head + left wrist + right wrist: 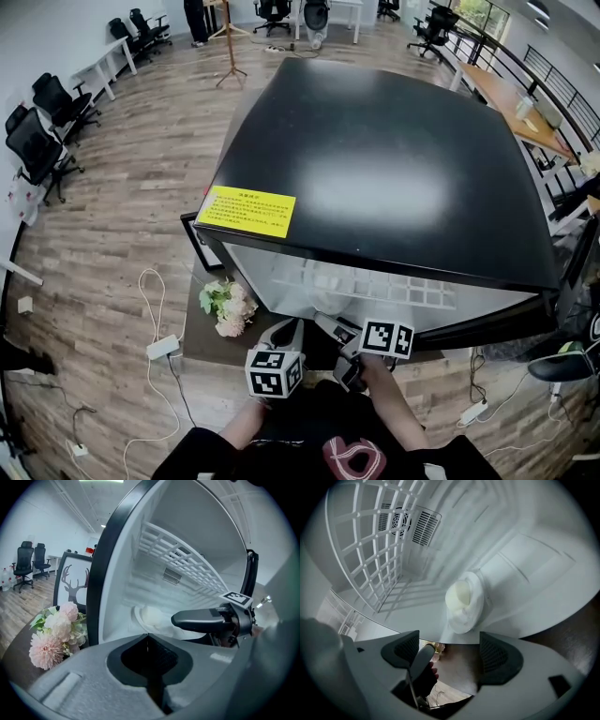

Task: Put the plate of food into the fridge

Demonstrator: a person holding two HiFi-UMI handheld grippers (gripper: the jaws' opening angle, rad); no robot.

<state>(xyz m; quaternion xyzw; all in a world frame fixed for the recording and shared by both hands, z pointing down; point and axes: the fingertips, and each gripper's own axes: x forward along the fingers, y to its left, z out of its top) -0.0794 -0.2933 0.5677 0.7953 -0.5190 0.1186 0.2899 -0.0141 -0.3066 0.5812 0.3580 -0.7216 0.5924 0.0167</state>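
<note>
Wood-plank floor point(122, 187) and office chairs point(42, 141) surround a black fridge point(394, 159), whose white interior opens toward the bottom of the head view. The plate of food point(464, 604) sits on the fridge's white floor under the wire shelf point(370, 550), at the centre of the right gripper view. The right gripper point(450, 644) has its fingers spread wide, clear of the plate, with nothing between them. The left gripper point(148, 637) has its fingers pressed together and empty, with pink flowers point(56, 632) at the lower left of its view.

Black office chairs point(42, 141) line a white wall point(47, 37) on a wood-plank floor point(122, 234).
</note>
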